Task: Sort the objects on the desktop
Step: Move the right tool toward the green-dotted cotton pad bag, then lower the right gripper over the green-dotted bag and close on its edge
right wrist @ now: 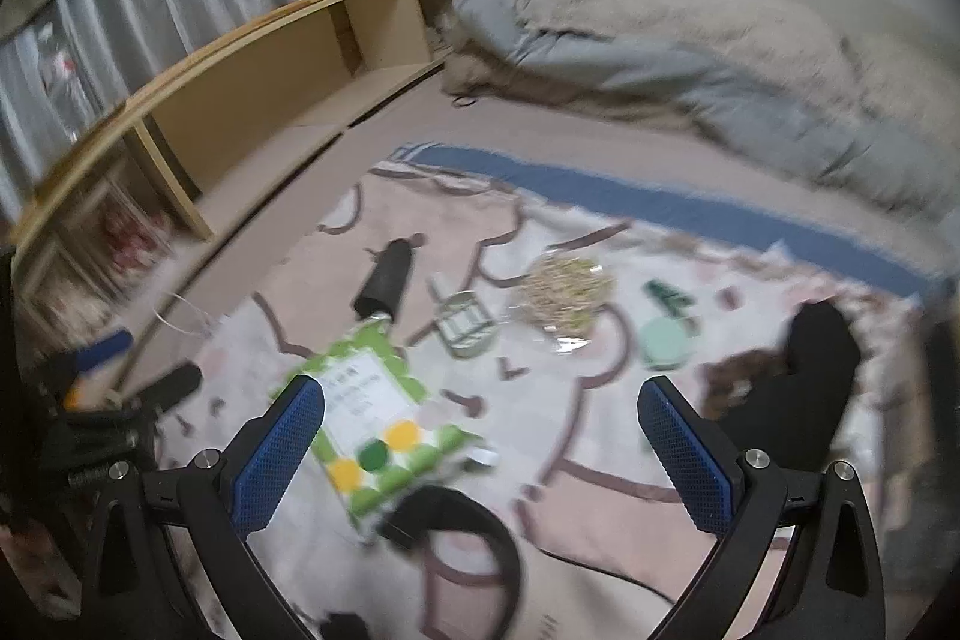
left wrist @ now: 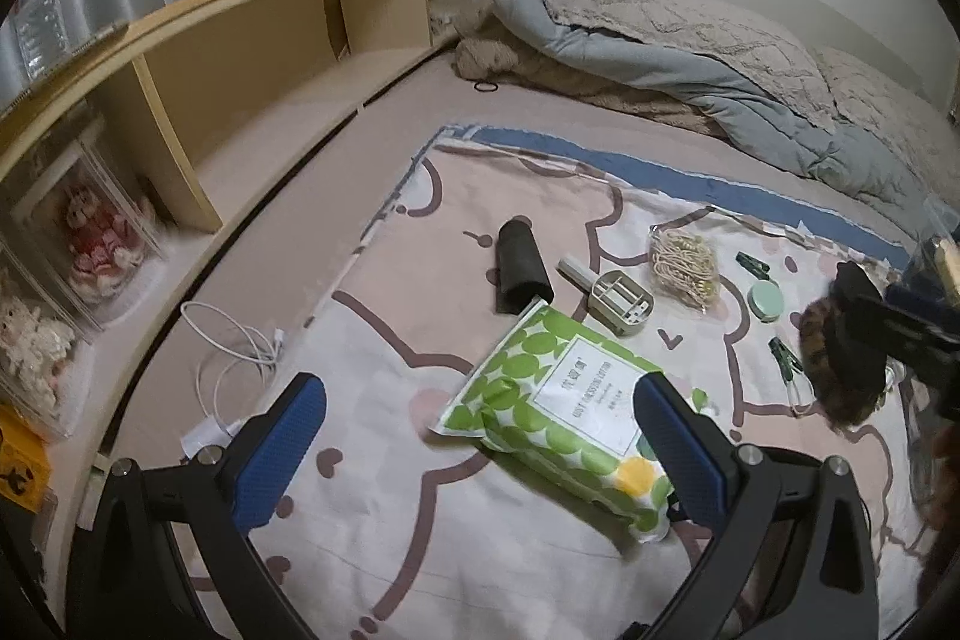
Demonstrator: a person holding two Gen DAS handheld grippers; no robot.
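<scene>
A green-and-white dotted packet [left wrist: 558,412] lies on the pink cartoon mat [left wrist: 420,280], its near end between the fingers of my open left gripper [left wrist: 480,436]. Behind it are a black cylinder [left wrist: 519,268], a beige plastic holder [left wrist: 621,301], a bundle of string [left wrist: 684,268], a round green tin [left wrist: 765,300] and green clips [left wrist: 786,358]. In the blurred right wrist view my right gripper [right wrist: 480,436] is open and holds nothing. The packet [right wrist: 372,400] lies by its left finger, and a black lump [right wrist: 810,382] with a brown patterned piece [right wrist: 744,370] lies beyond its right finger.
A white cable [left wrist: 234,352] lies left of the mat. A wooden shelf [left wrist: 252,40] with boxed dolls [left wrist: 96,244] runs along the left. A rolled grey quilt [left wrist: 690,58] lies at the back. A black loop [right wrist: 456,532] lies near the right gripper.
</scene>
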